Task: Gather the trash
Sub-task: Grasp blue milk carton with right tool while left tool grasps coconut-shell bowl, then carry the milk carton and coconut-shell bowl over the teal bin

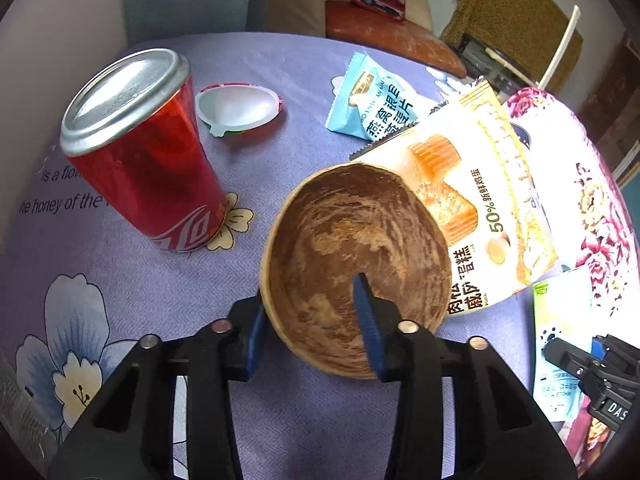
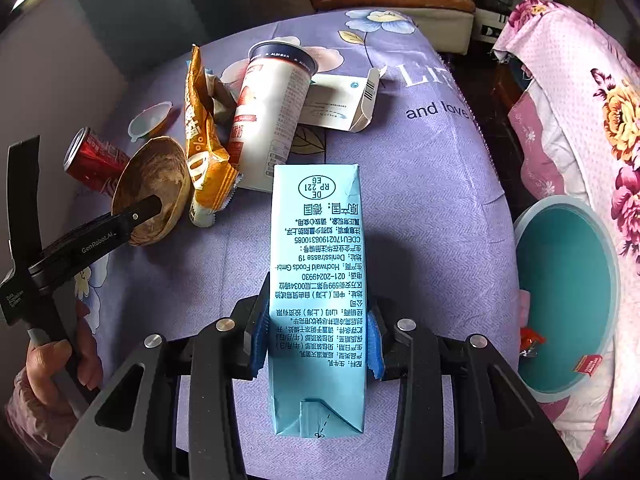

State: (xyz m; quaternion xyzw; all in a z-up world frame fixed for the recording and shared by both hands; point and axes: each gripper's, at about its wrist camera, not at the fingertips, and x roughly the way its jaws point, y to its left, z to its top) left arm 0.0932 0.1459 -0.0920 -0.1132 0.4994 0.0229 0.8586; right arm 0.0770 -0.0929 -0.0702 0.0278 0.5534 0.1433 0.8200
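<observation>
The left gripper (image 1: 316, 320) is pinching the rim of a brown coconut-shell bowl (image 1: 356, 264) at centre frame, one pad inside and one outside. The right gripper (image 2: 318, 340) is clamping a light-blue milk carton (image 2: 316, 280) at lower centre. A red soda can (image 1: 144, 152) is standing upper left; a teal bin (image 2: 568, 300) is sitting at the right edge.

We list: surface (image 1: 120, 280) lilac with pale blue and cream flowers; can (image 1: 148, 168) red, silver-topped; shell bowl (image 1: 352, 264) mottled brown; carton (image 2: 316, 280) light blue, dark print; bin (image 2: 568, 296) teal; cloth (image 2: 580, 128) pink, floral.
</observation>
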